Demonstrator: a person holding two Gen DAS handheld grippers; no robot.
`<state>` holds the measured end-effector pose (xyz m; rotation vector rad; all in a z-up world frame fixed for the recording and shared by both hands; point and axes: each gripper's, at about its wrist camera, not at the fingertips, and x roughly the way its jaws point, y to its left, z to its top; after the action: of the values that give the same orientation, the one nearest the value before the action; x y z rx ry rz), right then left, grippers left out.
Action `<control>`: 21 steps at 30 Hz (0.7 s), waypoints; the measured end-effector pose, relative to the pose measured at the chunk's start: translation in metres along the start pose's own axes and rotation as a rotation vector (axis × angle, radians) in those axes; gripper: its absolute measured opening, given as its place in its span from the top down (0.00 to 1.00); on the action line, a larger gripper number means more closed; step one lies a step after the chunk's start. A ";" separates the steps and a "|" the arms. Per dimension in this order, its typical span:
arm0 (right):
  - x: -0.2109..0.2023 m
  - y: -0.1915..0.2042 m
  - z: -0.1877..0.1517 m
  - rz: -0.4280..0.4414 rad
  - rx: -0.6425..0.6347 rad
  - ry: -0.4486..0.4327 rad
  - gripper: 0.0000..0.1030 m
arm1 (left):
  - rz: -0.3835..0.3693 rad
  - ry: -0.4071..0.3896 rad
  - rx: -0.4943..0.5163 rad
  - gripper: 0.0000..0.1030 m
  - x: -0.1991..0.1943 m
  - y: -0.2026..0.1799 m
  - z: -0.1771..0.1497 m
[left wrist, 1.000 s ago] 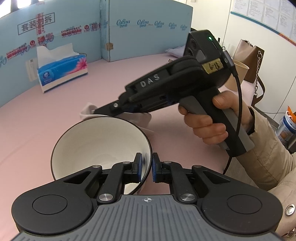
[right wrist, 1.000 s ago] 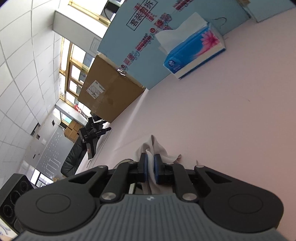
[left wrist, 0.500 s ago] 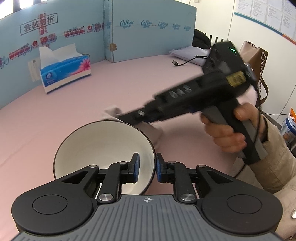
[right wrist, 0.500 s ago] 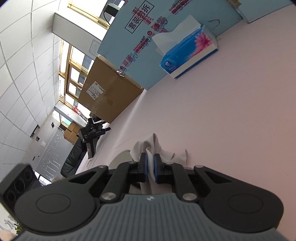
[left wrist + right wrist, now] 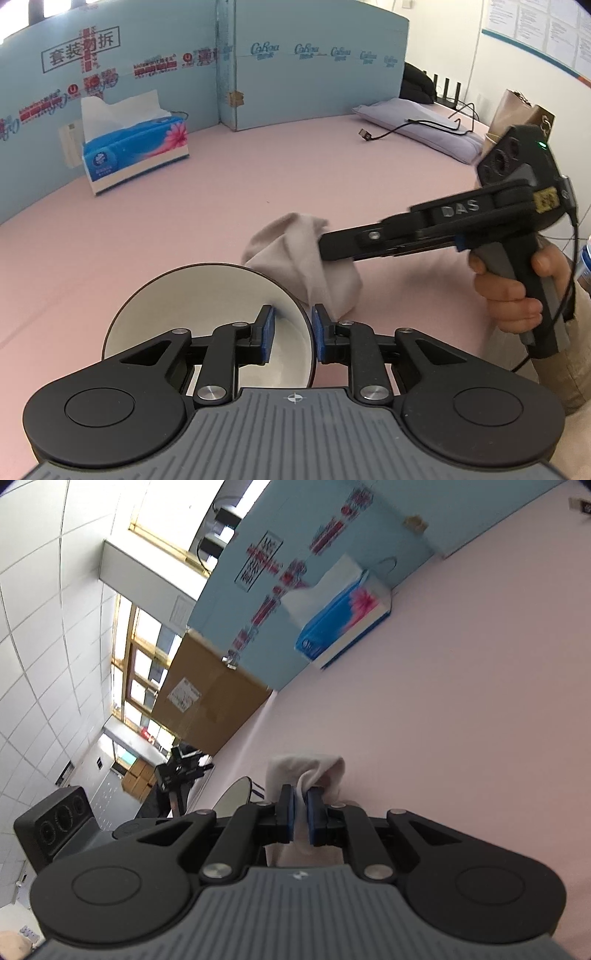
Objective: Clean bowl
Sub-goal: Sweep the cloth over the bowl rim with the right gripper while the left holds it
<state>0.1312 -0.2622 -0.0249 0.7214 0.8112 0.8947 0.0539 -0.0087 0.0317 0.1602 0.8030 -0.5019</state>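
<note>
Straddling the bowl's right rim, the left gripper has just eased its jaws apart, pads not quite pressing. Bowl sits on the pink tabletop at 6 o'clock of the left view, and at its 2 o'clock the right gripper has jaws pinched on a beige cloth.

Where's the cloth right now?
Left wrist view: the cloth is pinched in the right gripper, just beyond the bowl rim, right of centre.

Left gripper jaws just eased apart, straddling the white ceramic bowl rim; right gripper pinches a beige cloth beside it.
</note>
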 end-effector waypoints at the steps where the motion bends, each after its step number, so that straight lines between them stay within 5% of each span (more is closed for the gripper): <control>1: -0.001 0.000 0.000 -0.002 -0.004 -0.005 0.90 | -0.001 0.003 0.001 0.75 0.001 0.000 0.001; 10: 0.009 0.004 -0.002 0.014 -0.029 0.006 0.90 | -0.005 0.009 0.044 0.91 -0.022 -0.005 -0.011; 21: 0.033 0.014 -0.012 0.145 -0.001 0.089 0.89 | -0.003 0.004 0.049 0.86 -0.036 -0.009 -0.030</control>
<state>0.1285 -0.2250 -0.0291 0.7505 0.8451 1.0632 0.0087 0.0066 0.0377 0.2051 0.7955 -0.5240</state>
